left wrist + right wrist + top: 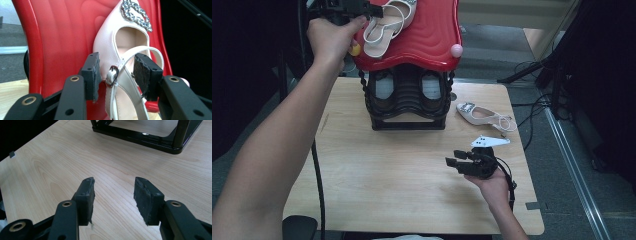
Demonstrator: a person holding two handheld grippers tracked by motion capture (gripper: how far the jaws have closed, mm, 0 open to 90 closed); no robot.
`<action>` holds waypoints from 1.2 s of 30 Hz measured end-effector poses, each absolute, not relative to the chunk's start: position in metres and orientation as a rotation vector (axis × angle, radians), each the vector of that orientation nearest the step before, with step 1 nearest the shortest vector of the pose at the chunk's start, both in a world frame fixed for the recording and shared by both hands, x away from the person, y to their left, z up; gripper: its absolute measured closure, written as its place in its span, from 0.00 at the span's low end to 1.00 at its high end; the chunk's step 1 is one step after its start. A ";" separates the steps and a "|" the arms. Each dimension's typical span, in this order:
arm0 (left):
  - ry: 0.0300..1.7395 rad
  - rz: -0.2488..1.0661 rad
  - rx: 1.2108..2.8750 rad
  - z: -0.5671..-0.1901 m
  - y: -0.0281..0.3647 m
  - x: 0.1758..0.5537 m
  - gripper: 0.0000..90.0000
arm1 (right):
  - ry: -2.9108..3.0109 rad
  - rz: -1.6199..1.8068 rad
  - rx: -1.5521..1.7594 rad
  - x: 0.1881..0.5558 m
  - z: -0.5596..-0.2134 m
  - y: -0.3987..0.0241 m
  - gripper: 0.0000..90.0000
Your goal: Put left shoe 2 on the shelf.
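Note:
A white sandal [387, 25] with a rhinestone buckle lies on the red top shelf [427, 35] of a shoe rack. My left gripper [374, 10] is at the sandal's heel end, held up at the back left. In the left gripper view the sandal [110, 37] runs away from me; its ankle strap and small metal buckle stand between the open jaws of my left gripper [117, 72], with a gap at each pad. A second white sandal [482, 116] lies on the table right of the rack. My right gripper [453, 158] hovers low over the table, open and empty [113, 192].
The black rack frame [409, 100] stands at the back middle of the wooden table [362, 175], and its base [150, 140] lies ahead of my right gripper. A pink knob [456, 50] and a yellow one [355, 50] mark the red shelf's front corners. Cables trail on the floor at right.

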State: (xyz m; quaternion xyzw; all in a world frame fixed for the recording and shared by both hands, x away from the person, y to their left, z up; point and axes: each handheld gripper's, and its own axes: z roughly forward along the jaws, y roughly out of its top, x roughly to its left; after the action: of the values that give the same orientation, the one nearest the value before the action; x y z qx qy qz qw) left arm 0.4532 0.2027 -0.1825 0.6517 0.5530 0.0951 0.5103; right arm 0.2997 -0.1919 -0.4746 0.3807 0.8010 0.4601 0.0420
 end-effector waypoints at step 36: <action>1.405 0.268 1.530 -0.249 0.296 0.428 0.58 | 2.451 1.406 1.171 0.301 -0.476 -0.193 0.59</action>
State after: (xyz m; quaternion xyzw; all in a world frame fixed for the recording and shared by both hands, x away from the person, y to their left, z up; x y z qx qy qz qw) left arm 0.4277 0.2957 -0.2491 0.6327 0.5808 0.1108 0.5001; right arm 0.3013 -0.1926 -0.4757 0.3826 0.8006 0.4593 0.0414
